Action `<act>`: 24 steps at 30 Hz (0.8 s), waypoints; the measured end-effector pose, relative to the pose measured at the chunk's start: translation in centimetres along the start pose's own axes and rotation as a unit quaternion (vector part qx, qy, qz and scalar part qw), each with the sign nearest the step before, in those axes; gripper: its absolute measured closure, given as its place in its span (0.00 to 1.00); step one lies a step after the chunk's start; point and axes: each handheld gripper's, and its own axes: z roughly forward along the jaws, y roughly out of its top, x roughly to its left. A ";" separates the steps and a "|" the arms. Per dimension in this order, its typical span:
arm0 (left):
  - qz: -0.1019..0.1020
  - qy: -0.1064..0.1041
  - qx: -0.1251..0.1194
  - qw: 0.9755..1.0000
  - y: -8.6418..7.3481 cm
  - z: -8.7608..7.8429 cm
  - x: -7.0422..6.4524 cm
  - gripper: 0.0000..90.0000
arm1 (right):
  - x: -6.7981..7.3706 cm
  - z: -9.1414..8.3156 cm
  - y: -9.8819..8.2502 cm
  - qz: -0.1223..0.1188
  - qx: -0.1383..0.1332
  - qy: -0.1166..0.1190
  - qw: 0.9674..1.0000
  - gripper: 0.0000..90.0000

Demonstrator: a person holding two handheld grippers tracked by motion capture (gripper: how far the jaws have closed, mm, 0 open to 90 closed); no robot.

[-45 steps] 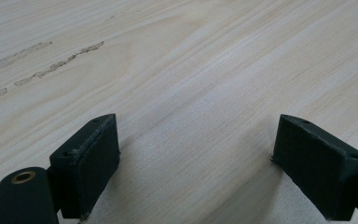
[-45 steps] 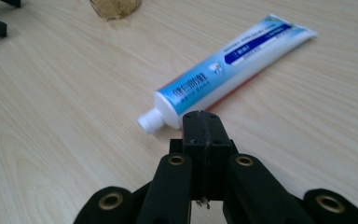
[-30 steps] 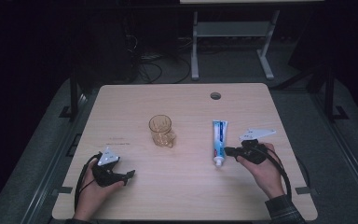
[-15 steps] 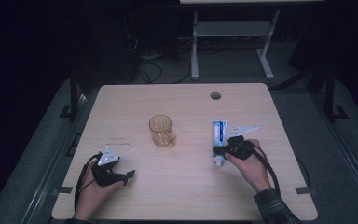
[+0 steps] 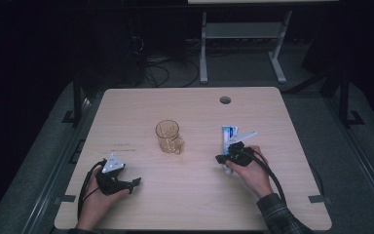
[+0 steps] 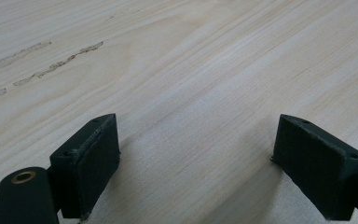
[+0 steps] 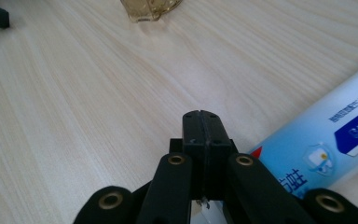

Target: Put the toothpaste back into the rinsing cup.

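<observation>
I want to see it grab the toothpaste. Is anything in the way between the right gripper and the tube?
Nothing visible is in the way. The right gripper has its jaws shut and sits right beside the toothpaste tube, with bare table around it. The glass mug stands off to the side, well apart.

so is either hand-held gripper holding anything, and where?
Nothing. Right hand-held gripper is shut, empty, beside the toothpaste tube; left hand-held gripper is open over bare table.

Left gripper (image 6: 193, 163) — jaws wide apart (nothing between) — over scuffed table (image 6: 191, 70)
</observation>
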 end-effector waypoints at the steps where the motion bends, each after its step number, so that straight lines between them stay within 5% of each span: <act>1: 0.000 0.000 0.000 1.000 0.0 0.0 0.0 0.15 | 0.0 0.1 0.0 -0.001 0.002 0.000 1.000 1.00; 24: 0.001 0.000 0.000 1.000 0.0 0.0 0.0 0.15 | -1.3 -1.0 -1.6 0.007 0.016 -0.016 1.000 1.00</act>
